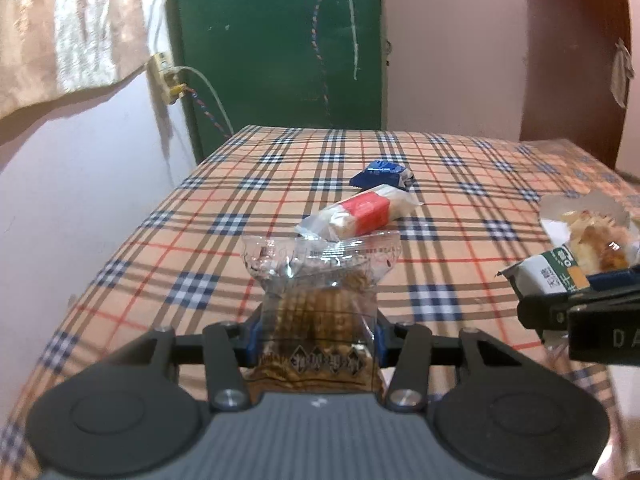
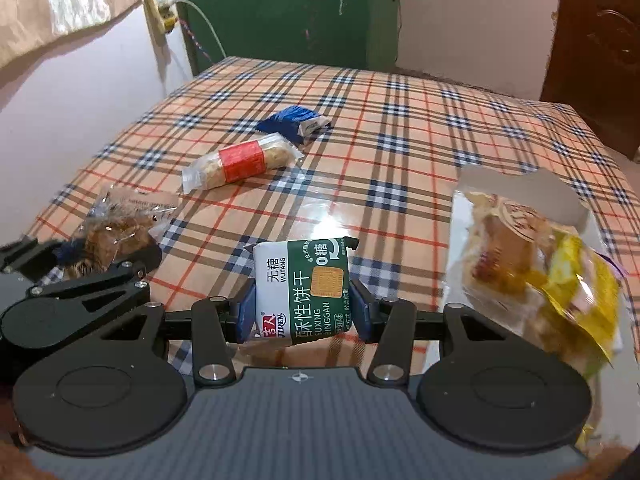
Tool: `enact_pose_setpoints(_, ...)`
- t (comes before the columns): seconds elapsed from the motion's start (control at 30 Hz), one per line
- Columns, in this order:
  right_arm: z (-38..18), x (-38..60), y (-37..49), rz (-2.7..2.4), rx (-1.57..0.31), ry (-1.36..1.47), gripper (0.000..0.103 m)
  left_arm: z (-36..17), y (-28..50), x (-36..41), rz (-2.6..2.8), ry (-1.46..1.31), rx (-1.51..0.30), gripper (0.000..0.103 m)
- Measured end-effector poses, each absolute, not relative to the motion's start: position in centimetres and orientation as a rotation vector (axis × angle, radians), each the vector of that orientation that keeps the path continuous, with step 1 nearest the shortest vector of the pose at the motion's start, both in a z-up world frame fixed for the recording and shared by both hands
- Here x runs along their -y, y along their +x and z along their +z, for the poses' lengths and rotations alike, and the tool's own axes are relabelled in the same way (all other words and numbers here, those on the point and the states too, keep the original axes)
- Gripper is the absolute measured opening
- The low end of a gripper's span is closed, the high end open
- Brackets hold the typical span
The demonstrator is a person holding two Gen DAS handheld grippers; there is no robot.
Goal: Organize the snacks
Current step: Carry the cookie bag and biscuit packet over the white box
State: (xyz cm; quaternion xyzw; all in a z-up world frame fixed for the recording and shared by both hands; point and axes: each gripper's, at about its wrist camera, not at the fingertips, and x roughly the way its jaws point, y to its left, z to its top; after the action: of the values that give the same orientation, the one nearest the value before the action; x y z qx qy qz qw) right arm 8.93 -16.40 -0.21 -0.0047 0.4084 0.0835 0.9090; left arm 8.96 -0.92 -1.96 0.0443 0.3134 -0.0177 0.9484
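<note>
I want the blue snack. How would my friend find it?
Look at the checked tablecloth covering the table. Near its middle lies a clear-wrapped roll with a red band; just behind it sits the small crinkly dark blue packet. It is the only blue wrapper there, with one white end.

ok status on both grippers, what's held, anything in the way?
Left gripper shut on clear brown snack pack. Right gripper shut on green biscuit pack. Red-banded bar and blue packet loose on table; white box unobstructed.

Far tablecloth (image 2: 420, 112) clear, red-banded packet (image 2: 240, 162) — blue wrapper (image 2: 292, 120) mid-table
</note>
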Motion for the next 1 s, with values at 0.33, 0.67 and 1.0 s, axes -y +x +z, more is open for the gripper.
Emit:
enact_pose_setpoints(0.33,2.1,19.1,5.2,0.147,-0.81,0.019,0.059,0.9,5.2,1.8,-0.007,0.058,-0.638,0.048)
enact_pose_setpoints(0.67,4.3,20.6,2.0,0.121,-0.761,0.027,0.059,2.4,3.0,2.4,-0.008,0.056,-0.623,0.048)
enact_pose_setpoints(1.0,5.6,21.6,-0.4,0.106,-0.731,0.034,0.059,3.2,1.3,3.4,-0.038,0.055,-0.614,0.048)
